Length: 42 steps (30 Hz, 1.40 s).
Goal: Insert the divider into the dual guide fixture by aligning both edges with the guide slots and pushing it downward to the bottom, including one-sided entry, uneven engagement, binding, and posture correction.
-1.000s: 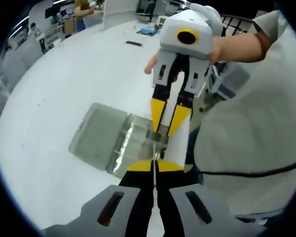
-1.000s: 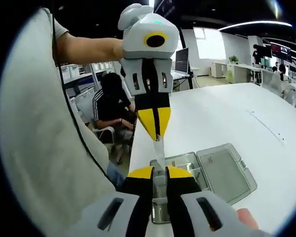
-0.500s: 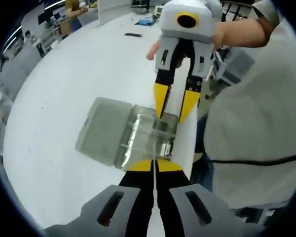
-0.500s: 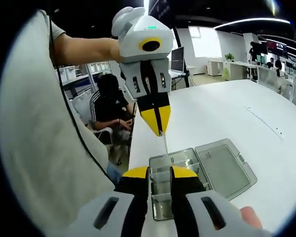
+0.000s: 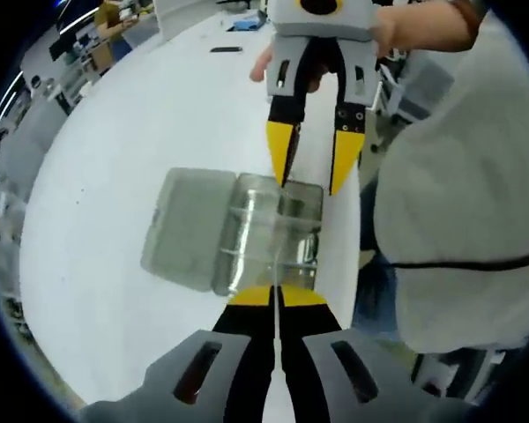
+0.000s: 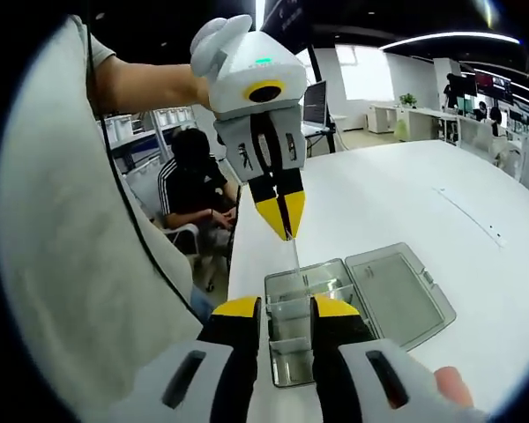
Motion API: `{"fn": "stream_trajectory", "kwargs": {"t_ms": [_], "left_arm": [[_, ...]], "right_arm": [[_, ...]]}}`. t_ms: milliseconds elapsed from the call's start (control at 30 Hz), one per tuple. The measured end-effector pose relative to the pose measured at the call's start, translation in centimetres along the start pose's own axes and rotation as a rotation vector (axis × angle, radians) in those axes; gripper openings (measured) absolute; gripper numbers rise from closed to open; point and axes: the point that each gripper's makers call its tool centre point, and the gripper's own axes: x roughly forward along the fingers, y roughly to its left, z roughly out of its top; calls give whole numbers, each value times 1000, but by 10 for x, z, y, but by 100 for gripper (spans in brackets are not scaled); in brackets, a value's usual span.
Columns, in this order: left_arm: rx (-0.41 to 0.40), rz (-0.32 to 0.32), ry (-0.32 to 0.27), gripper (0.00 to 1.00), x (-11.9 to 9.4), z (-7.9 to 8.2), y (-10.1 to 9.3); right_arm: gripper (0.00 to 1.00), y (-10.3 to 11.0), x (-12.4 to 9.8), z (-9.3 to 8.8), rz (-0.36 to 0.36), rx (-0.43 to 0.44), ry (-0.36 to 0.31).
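Note:
A thin clear divider (image 6: 295,256) hangs down from my left gripper (image 6: 285,231), which is shut on its top edge. Its lower end reaches the middle of the clear plastic box (image 6: 293,339), the guide fixture; whether it sits in the slots I cannot tell. In the left gripper view the divider (image 5: 273,267) shows edge-on ahead of my shut left gripper (image 5: 275,293), above the box (image 5: 278,231). My right gripper (image 6: 286,305) is open over the box's near end, with nothing between its jaws. In the left gripper view, that right gripper (image 5: 309,183) faces me, open.
The box's lid (image 6: 397,293) lies flat and open beside it on the white table (image 6: 406,198), close to the table's edge. The person holding the grippers stands at that edge in a light shirt (image 5: 450,203). Another person in black (image 6: 192,189) sits beyond the edge.
My right gripper has opened, let go of the divider and drawn back from it. The left gripper keeps its hold, and the divider's lower end now hangs closer to the box.

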Motion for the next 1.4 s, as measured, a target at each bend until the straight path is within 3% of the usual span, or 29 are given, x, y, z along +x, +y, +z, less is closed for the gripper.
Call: {"fn": "stream_trajectory", "kwargs": {"t_ms": [933, 1400], "left_arm": [[111, -35, 130, 0, 25, -8, 7], [106, -44, 159, 0, 34, -11, 9]], "right_arm": [[32, 1, -1, -6, -14, -32, 53], [33, 1, -2, -6, -15, -23, 56]]}}
